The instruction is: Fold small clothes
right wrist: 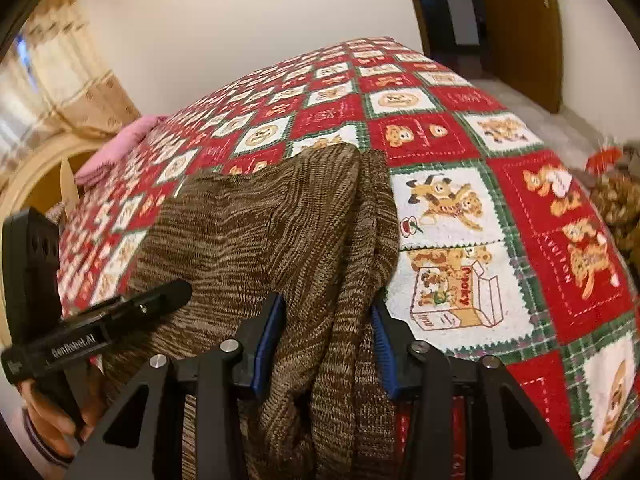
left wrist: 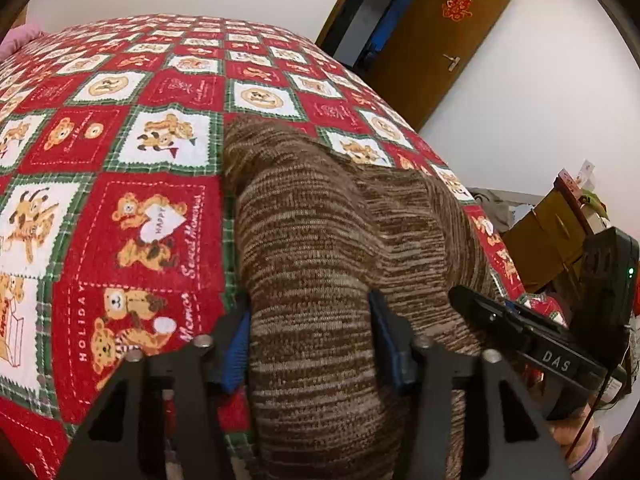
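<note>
at the near edge of the bedspread lies the brown knit sweater. left gripper half-closed, pinching its bunched edge. right gripper likewise clamps a fold.

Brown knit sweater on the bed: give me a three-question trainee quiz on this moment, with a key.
1. True or false: the brown knit sweater lies on a plain white sheet.
2. What sits between the blue pads of the left gripper?
A. bedspread only
B. sweater fabric
C. nothing
3. In the right wrist view, which side of the right gripper shows the other handheld gripper?

Key
1. False: it lies on a red, green and white teddy-bear bedspread.
2. B; each gripper has a bunch of the sweater's near edge filling the gap between its fingers.
3. The left side of the picture, held in a hand.
</note>
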The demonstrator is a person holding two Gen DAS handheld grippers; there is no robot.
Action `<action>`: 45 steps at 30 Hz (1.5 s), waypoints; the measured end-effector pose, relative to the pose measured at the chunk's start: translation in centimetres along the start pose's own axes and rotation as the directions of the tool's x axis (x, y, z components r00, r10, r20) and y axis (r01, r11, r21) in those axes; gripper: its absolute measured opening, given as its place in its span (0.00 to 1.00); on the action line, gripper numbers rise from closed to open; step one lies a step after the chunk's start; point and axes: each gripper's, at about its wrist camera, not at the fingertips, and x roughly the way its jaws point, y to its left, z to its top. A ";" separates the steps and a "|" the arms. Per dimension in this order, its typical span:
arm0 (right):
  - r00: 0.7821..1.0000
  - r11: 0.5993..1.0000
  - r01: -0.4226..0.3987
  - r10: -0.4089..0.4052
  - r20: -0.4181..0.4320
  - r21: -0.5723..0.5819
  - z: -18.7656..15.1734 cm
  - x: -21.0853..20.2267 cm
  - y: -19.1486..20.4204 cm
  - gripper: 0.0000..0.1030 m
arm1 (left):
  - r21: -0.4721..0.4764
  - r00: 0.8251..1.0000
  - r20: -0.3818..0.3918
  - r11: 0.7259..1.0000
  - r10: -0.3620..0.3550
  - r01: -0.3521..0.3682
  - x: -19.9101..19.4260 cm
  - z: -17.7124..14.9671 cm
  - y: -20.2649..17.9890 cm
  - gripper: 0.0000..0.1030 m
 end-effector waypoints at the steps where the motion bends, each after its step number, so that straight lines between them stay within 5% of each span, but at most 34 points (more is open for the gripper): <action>1: 1.000 1.000 -0.003 0.003 0.001 0.017 0.0 -0.1 0.0 0.29 | -0.011 1.000 -0.007 1.000 -0.007 0.007 -0.1 0.1 -0.1 0.37; 5: 0.999 0.999 0.042 -0.042 0.026 -0.014 -0.4 -1.6 2.5 0.20 | 0.031 0.999 -0.006 0.999 0.032 -0.032 -1.4 0.1 -1.3 0.32; 18: 0.971 0.998 -0.026 0.039 0.236 -0.059 -5.7 -14.5 11.2 0.19 | 0.203 0.987 0.155 0.976 0.047 -0.078 -13.1 -4.3 -3.6 0.32; 25: 0.962 0.996 -0.082 0.085 0.259 -0.022 -10.6 -19.4 13.7 0.19 | 0.241 0.995 0.099 0.970 0.001 -0.025 -17.5 -7.1 -3.3 0.32; 36: 0.978 1.000 -0.009 0.007 0.210 0.006 -16.0 -24.5 11.7 0.18 | 0.301 0.993 -0.069 0.947 -0.095 0.112 -15.7 -10.6 -7.1 0.32; 42: 0.966 0.995 0.099 -0.097 0.241 0.003 -15.9 -25.7 8.3 0.18 | 0.305 0.986 -0.092 0.939 -0.136 0.158 -11.9 -10.2 -9.6 0.32; 45: 0.943 0.977 0.210 -0.193 0.271 -0.036 -14.8 -24.6 6.7 0.18 | 0.318 0.990 -0.063 0.937 -0.130 0.143 -9.2 -9.9 -10.5 0.32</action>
